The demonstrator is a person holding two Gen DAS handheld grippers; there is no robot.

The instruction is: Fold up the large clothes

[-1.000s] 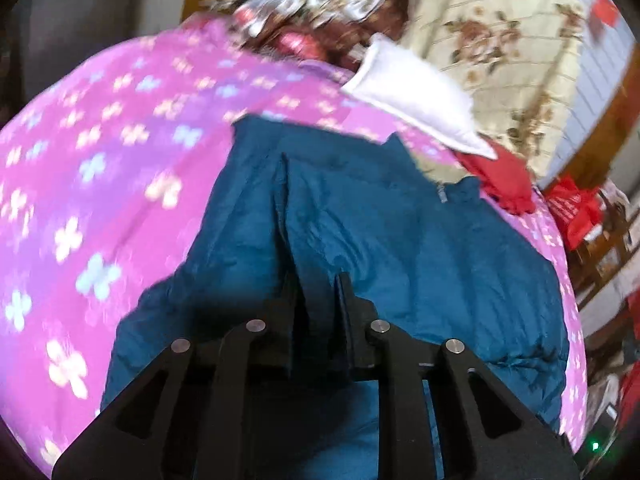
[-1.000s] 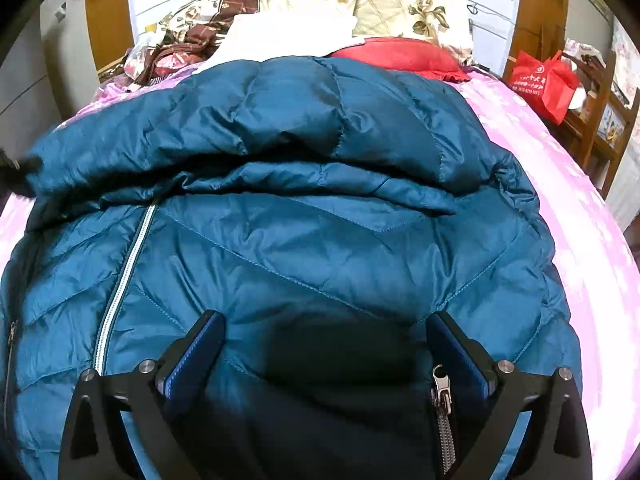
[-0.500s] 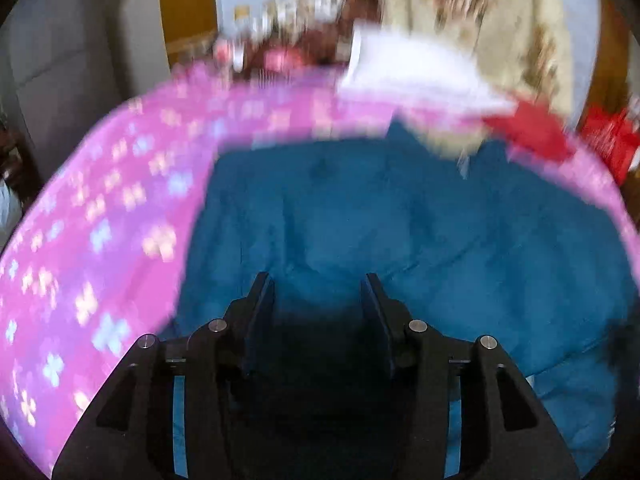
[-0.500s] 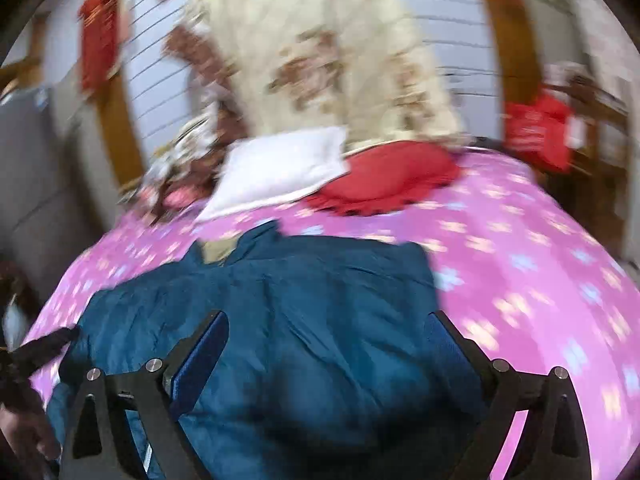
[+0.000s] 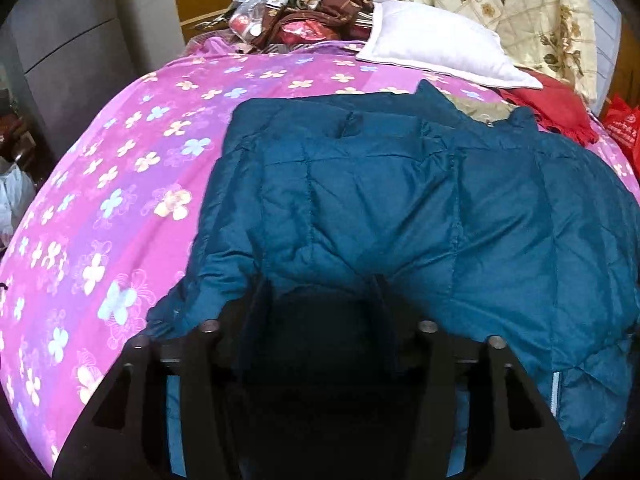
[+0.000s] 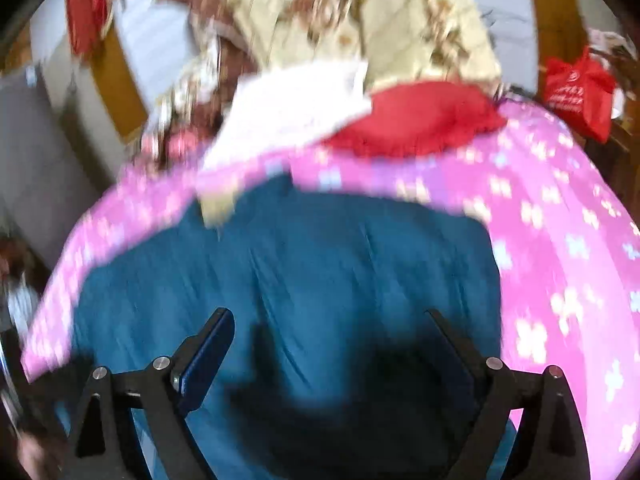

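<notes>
A large teal quilted jacket [image 5: 380, 200] lies spread on a pink flowered bedcover [image 5: 120, 184], collar toward the pillows, with a sleeve folded in over its body. My left gripper [image 5: 320, 284] hovers low over the jacket's near edge. Its jaws are opening, and the puffy fabric lies under them without either pad pressing on it. The right wrist view is blurred. There my right gripper [image 6: 328, 316] hangs above the jacket [image 6: 320, 280], its jaws wide and closing slightly, with nothing between them.
A white pillow [image 5: 436, 48] and a red cloth [image 5: 556, 100] lie at the head of the bed below a floral quilt [image 5: 500, 0]. A red bag [image 6: 576, 88] stands off the right side. Grey cabinets [image 5: 60, 40] stand at the left. Pink bedcover [image 6: 560, 240] shows on both sides of the jacket.
My left gripper let go of the jacket fold it was pinching and its jaws spread. My right gripper rose and drew back from the jacket, so more of the bed shows.
</notes>
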